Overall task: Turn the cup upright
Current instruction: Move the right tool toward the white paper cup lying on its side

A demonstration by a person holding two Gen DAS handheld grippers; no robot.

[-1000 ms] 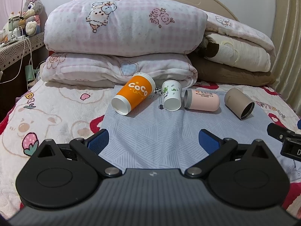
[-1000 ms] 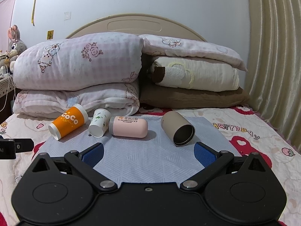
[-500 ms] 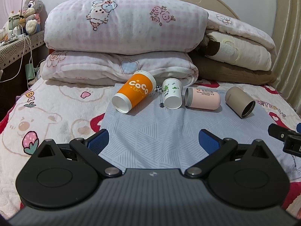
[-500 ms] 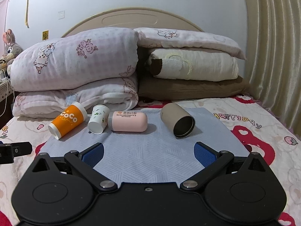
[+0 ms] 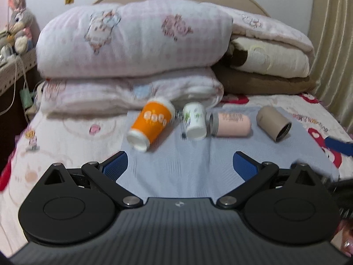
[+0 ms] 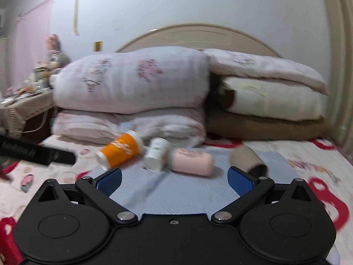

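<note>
Several cups lie on their sides in a row on a grey-blue mat (image 5: 176,167) on the bed: an orange paper cup (image 5: 150,123) (image 6: 120,151), a small white cup (image 5: 194,121) (image 6: 157,154), a pink cup (image 5: 230,124) (image 6: 192,162) and a brown cup (image 5: 273,123) (image 6: 247,159). My left gripper (image 5: 179,166) is open and empty, short of the row. My right gripper (image 6: 174,178) is open and empty, close in front of the white and pink cups. Both views are blurred.
Folded pink quilts (image 5: 132,50) and brown and cream blankets (image 5: 269,66) are stacked right behind the cups. A bedside table with clutter (image 6: 24,101) stands at the left. The other gripper shows at the left edge of the right wrist view (image 6: 37,153).
Both grippers have moved forward toward the cups. The right gripper has also swung left, so the brown cup now sits behind its right finger. The cups have not moved.
</note>
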